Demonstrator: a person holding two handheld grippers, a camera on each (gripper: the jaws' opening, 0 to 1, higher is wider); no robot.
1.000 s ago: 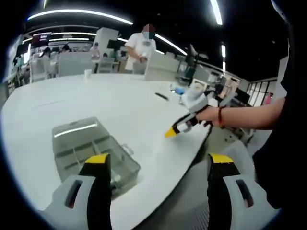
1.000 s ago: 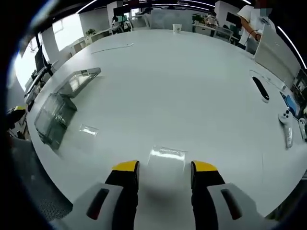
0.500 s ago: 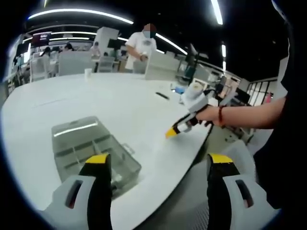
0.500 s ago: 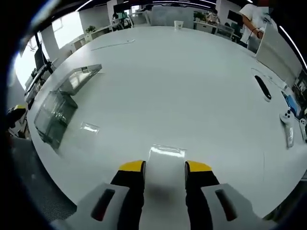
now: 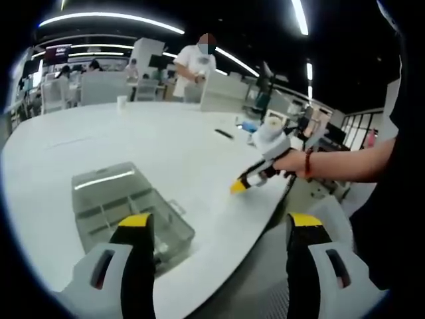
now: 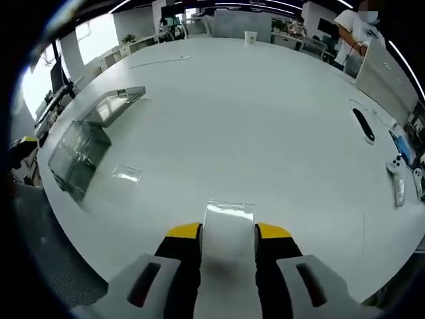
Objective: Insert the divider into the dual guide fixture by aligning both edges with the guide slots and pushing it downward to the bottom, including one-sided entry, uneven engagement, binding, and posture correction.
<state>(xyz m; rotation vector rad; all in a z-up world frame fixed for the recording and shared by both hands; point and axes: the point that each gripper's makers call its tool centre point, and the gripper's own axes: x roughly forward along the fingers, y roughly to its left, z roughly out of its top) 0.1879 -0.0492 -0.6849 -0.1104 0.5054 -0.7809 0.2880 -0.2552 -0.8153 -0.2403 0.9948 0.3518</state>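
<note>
The divider [image 6: 228,229] is a small clear plastic plate lying near the table's front edge. My right gripper [image 6: 228,232] has its yellow-tipped jaws pressed against the plate's two side edges, shut on it. The guide fixture [image 6: 74,154] is a clear compartment box with its lid [image 6: 117,104] laid open, far to the left. In the left gripper view the fixture [image 5: 123,206] sits just ahead of my left gripper [image 5: 216,226], which hangs open and holds nothing. The right gripper [image 5: 238,187] shows there too, tip down on the table, in a person's hand.
A second small clear plate [image 6: 127,174] lies beside the fixture. A black oblong object [image 6: 362,123] and white controllers [image 6: 397,181] rest at the right. A paper cup [image 6: 250,37] stands at the far edge. A person [image 5: 196,66] stands behind the white table [image 6: 252,113].
The right gripper's jaws have narrowed from a wide gap onto the divider's edges. The left gripper has stayed open and still.
</note>
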